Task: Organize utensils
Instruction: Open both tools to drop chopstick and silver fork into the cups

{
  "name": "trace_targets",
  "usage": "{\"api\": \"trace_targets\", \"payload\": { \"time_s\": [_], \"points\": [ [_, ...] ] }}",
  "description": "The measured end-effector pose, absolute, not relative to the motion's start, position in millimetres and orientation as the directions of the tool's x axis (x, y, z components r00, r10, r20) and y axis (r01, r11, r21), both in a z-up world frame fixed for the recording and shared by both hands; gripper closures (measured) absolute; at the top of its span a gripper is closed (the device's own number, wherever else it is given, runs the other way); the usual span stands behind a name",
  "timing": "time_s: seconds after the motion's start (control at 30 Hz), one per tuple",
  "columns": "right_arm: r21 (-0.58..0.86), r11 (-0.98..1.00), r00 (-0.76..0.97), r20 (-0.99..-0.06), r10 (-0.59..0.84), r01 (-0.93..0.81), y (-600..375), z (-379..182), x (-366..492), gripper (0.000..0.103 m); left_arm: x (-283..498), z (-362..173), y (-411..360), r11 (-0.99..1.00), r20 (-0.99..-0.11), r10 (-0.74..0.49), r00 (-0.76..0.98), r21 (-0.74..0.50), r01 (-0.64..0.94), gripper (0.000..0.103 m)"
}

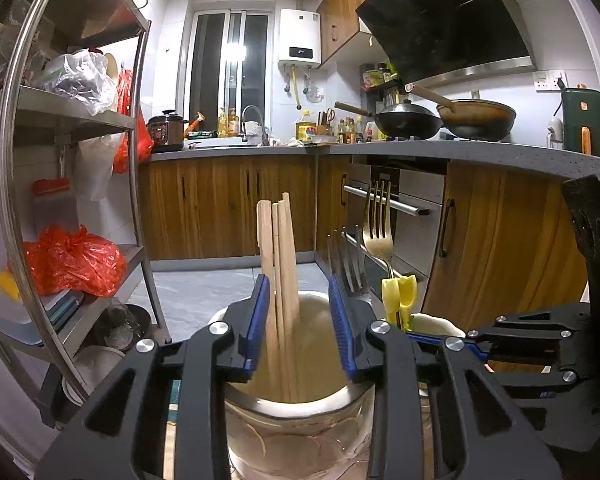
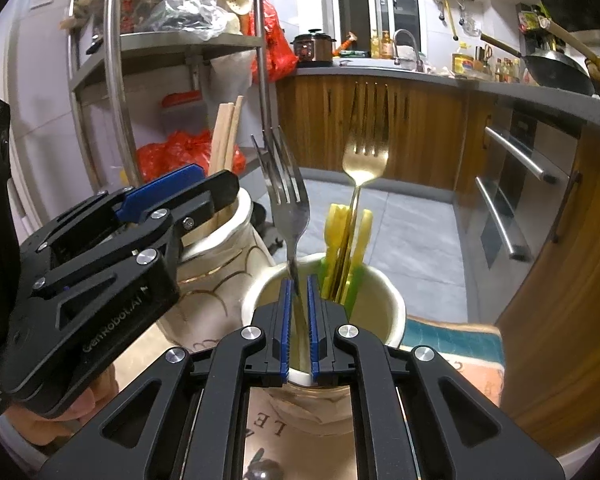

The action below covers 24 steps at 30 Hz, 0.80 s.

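In the left wrist view, several wooden chopsticks [image 1: 282, 248] stand in a cream jar [image 1: 300, 420] with gold lines. My left gripper [image 1: 300, 320] is open around them; they lean near its left pad, well apart from the right one. In the right wrist view, my right gripper [image 2: 299, 320] hangs over a second cream cup [image 2: 384, 312]. A silver fork [image 2: 284, 184] stands tines up with its thin handle between the pads, a slim gap on each side. A gold fork [image 2: 364, 160] and yellow and green plastic handles [image 2: 340, 232] also stand in that cup.
A steel shelf rack [image 1: 136, 160] with red bags stands at the left. Wooden cabinets and an oven with bar handles [image 2: 516, 156] lie ahead and to the right. A blue and orange cloth [image 2: 452, 336] lies beside the cup. The left gripper [image 2: 216, 200] is close to the left of the cup.
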State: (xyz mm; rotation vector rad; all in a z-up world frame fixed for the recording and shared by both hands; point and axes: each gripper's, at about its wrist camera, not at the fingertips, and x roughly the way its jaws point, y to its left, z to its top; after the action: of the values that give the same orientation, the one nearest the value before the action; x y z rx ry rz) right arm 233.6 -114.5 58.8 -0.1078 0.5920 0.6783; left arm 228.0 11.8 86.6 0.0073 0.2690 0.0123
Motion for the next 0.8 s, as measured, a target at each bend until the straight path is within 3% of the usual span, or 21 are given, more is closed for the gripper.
{"api": "trace_targets", "payload": {
  "time_s": [0.27,0.37,0.5,0.8],
  "points": [
    [0.098,0.779,0.632,-0.526,0.568,-0.619,-123,65,227,0.082,221,91,18,1.000,-0.250,0.008,0.968,-0.010,-0.011,0.072],
    [0.108,0.778,0.635,-0.514,0.577,-0.619,-127,69,222,0.081,214,94,23,1.000,-0.241,0.004,0.970,-0.025,-0.010,0.068],
    [0.118,0.775,0.644,-0.487,0.590,-0.621,-138,76,210,0.081,200,97,32,0.999,-0.236,0.010,0.972,-0.044,-0.021,0.056],
    [0.137,0.767,0.650,-0.451,0.612,-0.627,-165,78,181,0.081,168,104,55,0.996,-0.249,0.001,0.968,-0.081,-0.022,0.053]
  ]
}}
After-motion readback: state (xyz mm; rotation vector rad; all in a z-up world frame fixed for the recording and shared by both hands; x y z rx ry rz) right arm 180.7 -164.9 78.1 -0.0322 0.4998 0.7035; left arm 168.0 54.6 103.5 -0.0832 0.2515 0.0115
